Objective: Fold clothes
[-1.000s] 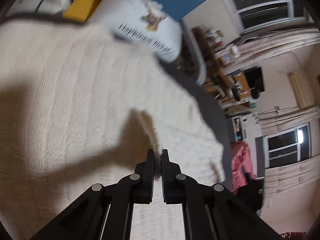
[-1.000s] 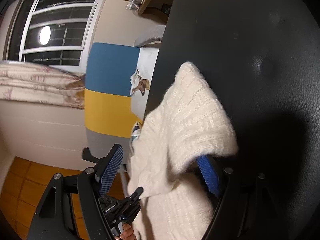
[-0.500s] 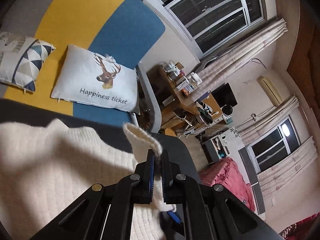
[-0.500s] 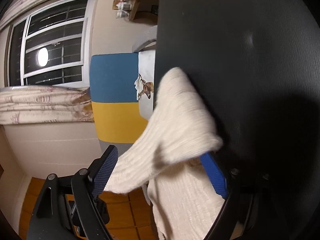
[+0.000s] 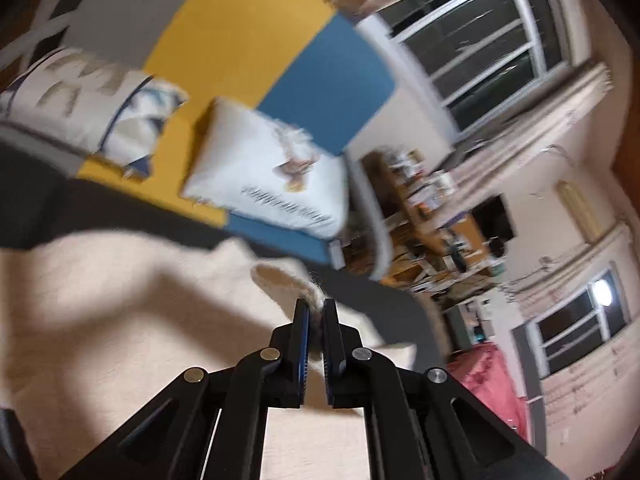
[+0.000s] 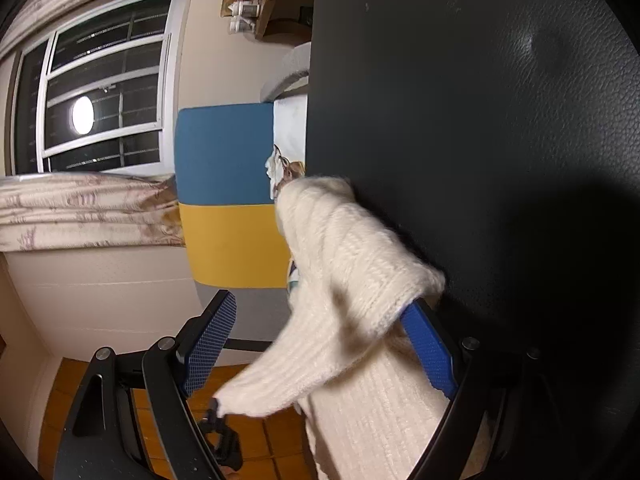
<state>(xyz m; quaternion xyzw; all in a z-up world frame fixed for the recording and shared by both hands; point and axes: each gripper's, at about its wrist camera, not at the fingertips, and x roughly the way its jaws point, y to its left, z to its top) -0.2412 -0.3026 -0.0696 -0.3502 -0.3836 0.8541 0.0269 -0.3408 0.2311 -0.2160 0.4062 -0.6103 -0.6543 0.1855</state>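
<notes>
Sweater cream, chunky ribbed knit. My claws black, pads blue with fine dotted grid. Work surface black, leather-like grain. Headboard in blocks: grey, mustard yellow, blue. Pillow white, brown animal print above dark lettering. Second pillow white with beige and navy triangles. Curtains beige, faint brownish pattern. Floor orange-brown wood.

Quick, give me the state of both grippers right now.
Left gripper: shut on a fold of the cream sweater.
Right gripper: open, jaws wide; the sweater lies between them, draped over one blue pad, not clamped.
</notes>
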